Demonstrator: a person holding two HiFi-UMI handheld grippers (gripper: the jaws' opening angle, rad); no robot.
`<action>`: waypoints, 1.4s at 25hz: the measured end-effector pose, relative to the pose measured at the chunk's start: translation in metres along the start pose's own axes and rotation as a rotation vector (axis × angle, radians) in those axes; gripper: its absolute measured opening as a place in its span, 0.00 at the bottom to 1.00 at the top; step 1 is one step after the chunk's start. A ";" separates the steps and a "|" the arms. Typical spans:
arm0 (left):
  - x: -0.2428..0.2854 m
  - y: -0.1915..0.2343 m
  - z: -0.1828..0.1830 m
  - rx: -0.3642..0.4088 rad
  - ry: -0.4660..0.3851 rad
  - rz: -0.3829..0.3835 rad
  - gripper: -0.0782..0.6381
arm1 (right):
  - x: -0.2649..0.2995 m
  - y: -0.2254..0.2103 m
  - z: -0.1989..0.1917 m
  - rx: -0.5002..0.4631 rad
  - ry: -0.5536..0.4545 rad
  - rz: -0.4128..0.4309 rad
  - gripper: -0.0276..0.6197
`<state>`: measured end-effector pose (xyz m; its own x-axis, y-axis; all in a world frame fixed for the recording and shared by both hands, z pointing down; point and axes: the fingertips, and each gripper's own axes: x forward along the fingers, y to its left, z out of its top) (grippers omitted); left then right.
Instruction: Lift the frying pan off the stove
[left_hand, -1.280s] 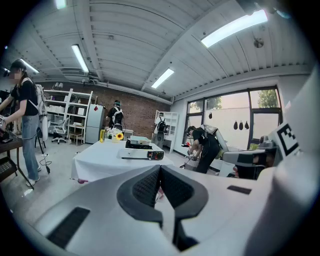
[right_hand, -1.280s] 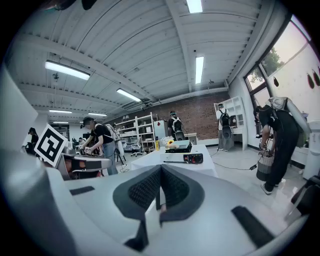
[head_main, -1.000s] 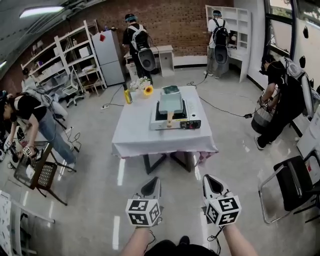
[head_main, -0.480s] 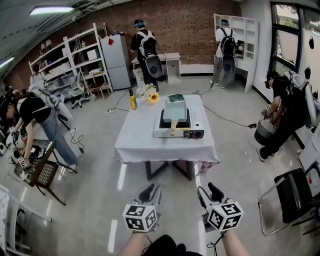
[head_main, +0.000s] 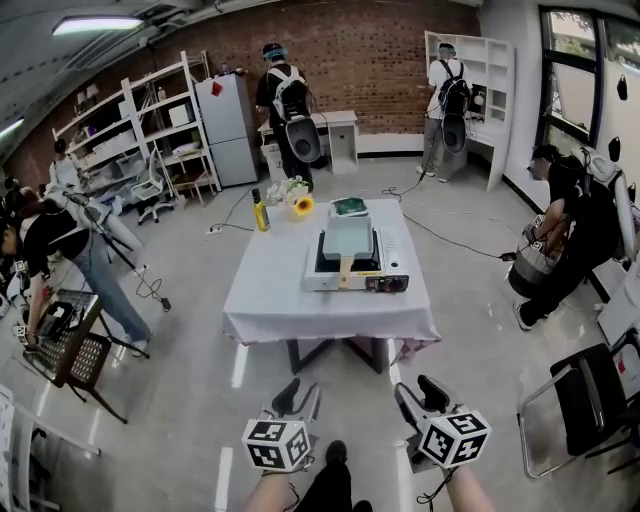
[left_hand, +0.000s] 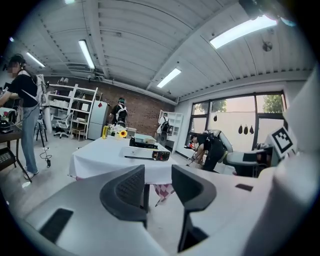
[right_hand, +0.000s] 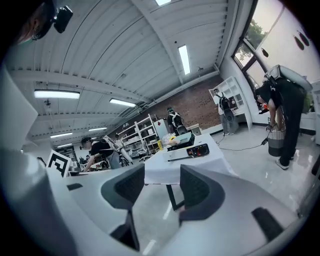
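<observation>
Now both sets of jaws, shut a sec ago, are opening w/ nothing between them: left gripper (head_main: 298, 396) and right gripper (head_main: 420, 390) are held low, near the person. Frying pan (head_main: 347, 238) sits on the stove (head_main: 322, 280) on the far table (head_main: 270, 300), well apart from both. Looks like prep for the approach; lift not begun

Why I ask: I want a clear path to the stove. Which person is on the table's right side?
The person in black, bent over, alone on that side; the others are at the back wall or left of the table.
</observation>
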<state>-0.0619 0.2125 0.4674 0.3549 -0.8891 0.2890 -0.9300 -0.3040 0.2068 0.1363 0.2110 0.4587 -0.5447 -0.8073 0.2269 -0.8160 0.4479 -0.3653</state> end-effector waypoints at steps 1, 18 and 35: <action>0.008 0.003 0.001 -0.001 0.005 -0.004 0.31 | 0.008 -0.003 0.001 0.004 0.004 0.000 0.36; 0.171 0.108 0.059 0.013 0.045 -0.063 0.32 | 0.181 -0.061 0.056 0.037 0.008 -0.068 0.38; 0.254 0.165 0.097 0.042 0.038 -0.116 0.32 | 0.266 -0.082 0.093 0.095 -0.023 -0.104 0.38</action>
<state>-0.1341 -0.0964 0.4845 0.4628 -0.8339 0.3007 -0.8855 -0.4187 0.2016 0.0759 -0.0759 0.4649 -0.4524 -0.8567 0.2478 -0.8453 0.3234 -0.4252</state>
